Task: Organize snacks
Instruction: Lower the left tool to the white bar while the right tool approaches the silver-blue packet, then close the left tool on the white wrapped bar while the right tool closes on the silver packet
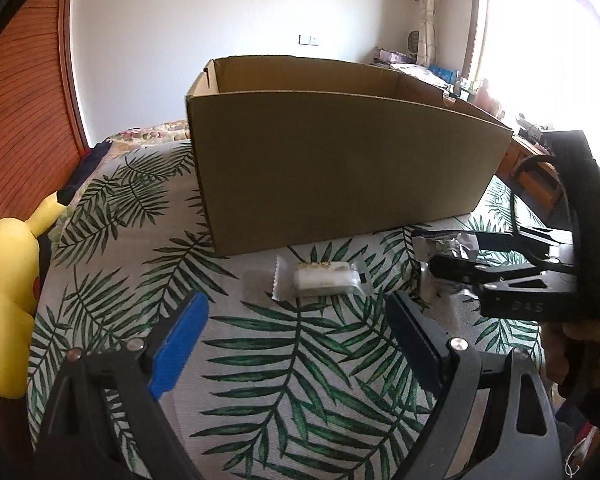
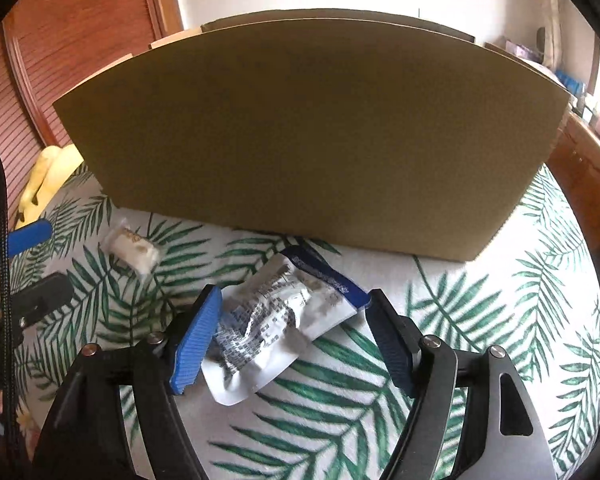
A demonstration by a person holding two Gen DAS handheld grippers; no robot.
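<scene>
A crinkled white snack packet [image 2: 276, 320] with a dark blue band along its far end lies on a leaf-print cloth [image 2: 480, 340], close in front of the long near wall of an open cardboard box [image 2: 300, 132]. Small dark print covers the packet, too blurred to read. Its long axis runs on a slant, the blue end pointing toward the box and to the right, the white end nearest the camera. The packet sits between the spread blue pads of the right gripper [image 2: 296, 344]; the left pad [image 2: 198, 340] touches or nearly touches its edge, while the right pad stands just clear of the blue corner, so the jaws are apart and not clamped. To the left on the cloth lies a second, smaller snack [image 1: 320, 278] in a clear wrapper with a crimped edge, its long axis running parallel to the box wall; a row of small gold marks on it cannot be read. The left gripper [image 1: 296, 344] hovers just short of it, jaws wide apart and holding nothing. A yellow plush toy [image 1: 8, 300] rests at the cloth's left edge.
</scene>
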